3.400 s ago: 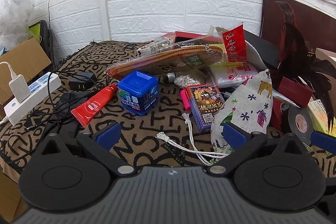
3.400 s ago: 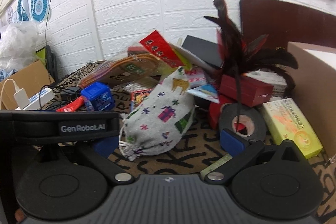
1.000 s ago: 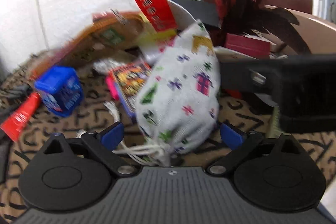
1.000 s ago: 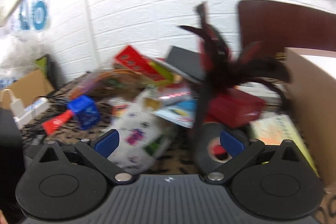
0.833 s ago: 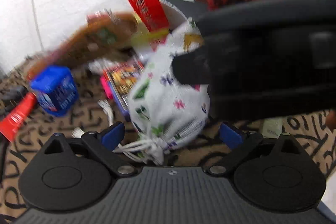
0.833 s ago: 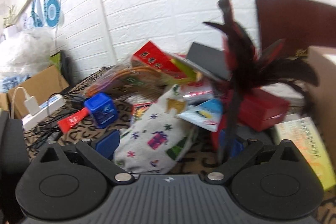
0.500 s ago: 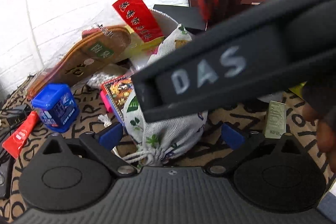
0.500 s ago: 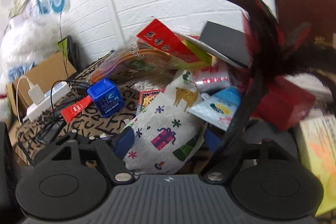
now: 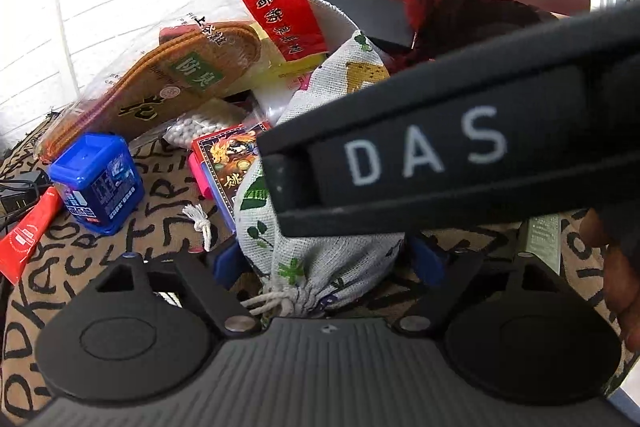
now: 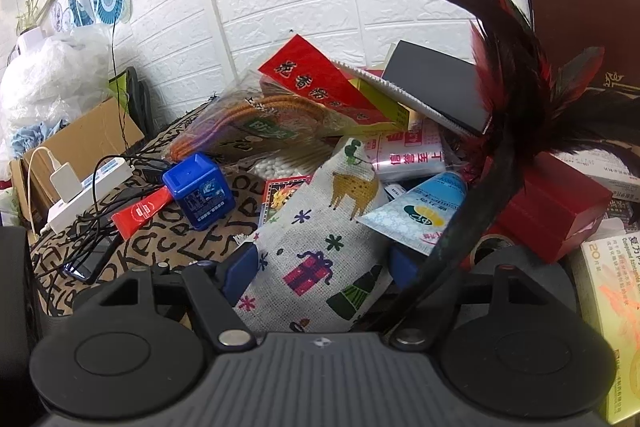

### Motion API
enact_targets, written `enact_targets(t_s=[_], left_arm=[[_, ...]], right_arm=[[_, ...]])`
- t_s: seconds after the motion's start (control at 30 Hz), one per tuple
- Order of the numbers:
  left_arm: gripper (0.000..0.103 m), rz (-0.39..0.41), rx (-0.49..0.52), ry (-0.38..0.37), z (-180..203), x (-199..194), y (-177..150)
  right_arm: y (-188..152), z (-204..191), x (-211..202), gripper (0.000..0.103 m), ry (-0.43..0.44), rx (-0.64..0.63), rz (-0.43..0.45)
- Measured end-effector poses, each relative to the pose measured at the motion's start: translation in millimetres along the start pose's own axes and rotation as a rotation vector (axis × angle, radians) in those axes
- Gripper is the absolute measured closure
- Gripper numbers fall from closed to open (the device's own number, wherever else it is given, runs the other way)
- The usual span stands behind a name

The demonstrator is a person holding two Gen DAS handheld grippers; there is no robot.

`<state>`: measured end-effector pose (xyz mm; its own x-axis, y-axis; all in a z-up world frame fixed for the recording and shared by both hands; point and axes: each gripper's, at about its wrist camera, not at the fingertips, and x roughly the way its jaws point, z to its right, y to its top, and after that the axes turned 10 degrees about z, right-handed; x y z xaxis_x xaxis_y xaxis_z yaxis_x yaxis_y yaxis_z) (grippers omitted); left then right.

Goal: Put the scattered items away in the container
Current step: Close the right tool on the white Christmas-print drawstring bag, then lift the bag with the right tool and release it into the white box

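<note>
A white drawstring cloth bag (image 9: 320,259) with Christmas prints lies on the patterned cloth among scattered items. My left gripper (image 9: 328,263) is open, its blue pads on either side of the bag's tied end. My right gripper (image 10: 320,267) is open around the middle of the same bag (image 10: 316,247); its black body (image 9: 460,155) crosses the left wrist view and hides the bag's middle. A black-and-red feather duster (image 10: 500,131) leans over my right gripper's right finger. Whether the pads touch the bag I cannot tell.
A blue cube box (image 10: 198,191), a red tube (image 10: 140,213), a card box (image 9: 228,163), an insole pack (image 9: 160,95), a red box (image 10: 548,211), a yellow box (image 10: 616,307) and a power strip with cables (image 10: 88,191) surround the bag. A dark headboard (image 10: 592,27) stands behind.
Both grippers have moved in on the cloth bag. The right gripper has swung left across the left wrist view and narrowed around the bag.
</note>
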<state>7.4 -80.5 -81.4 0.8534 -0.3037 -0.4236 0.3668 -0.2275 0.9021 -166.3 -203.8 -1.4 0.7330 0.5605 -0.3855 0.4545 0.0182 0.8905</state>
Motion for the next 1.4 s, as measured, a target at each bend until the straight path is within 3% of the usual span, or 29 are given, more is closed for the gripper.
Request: enact_targets(t_s=[0.17, 0.27, 0.4, 0.6, 0.83, 0.97, 1.13, 1.3, 1.37, 1.4], left_arm=[[0.023, -0.007, -0.002, 0.011, 3, 0, 1], [0.036, -0.007, -0.004, 0.026, 4, -2, 1], [0.047, 0.028, 0.004, 0.028, 6, -15, 0], [0.048, 0.101, 0.018, 0.044, 13, -44, 6], [0.048, 0.196, 0.066, 0.040, 34, -82, 39], [0.048, 0.250, 0.084, -0.020, 60, -96, 66], [0.048, 0.302, 0.129, -0.131, 116, -101, 101], [0.047, 0.306, 0.155, -0.269, 186, -93, 130], [0.047, 0.295, 0.153, -0.318, 226, -114, 134], [0.047, 0.288, 0.149, -0.339, 213, -96, 148]], right_arm=[[-2, -2, 4, 0.030, -0.006, 0.004, 0.001], [-5, -5, 5, 0.043, 0.010, -0.019, 0.015], [-3, -9, -3, 0.048, 0.035, -0.050, 0.046], [5, -17, -24, 0.050, 0.061, -0.081, 0.109], [32, -19, -62, 0.050, 0.064, -0.084, 0.220], [48, -6, -91, 0.050, 0.014, -0.092, 0.291], [63, 34, -134, 0.050, -0.109, -0.088, 0.374], [69, 83, -170, 0.050, -0.261, -0.053, 0.417], [69, 102, -179, 0.050, -0.317, -0.040, 0.422], [69, 109, -183, 0.050, -0.344, -0.038, 0.423]])
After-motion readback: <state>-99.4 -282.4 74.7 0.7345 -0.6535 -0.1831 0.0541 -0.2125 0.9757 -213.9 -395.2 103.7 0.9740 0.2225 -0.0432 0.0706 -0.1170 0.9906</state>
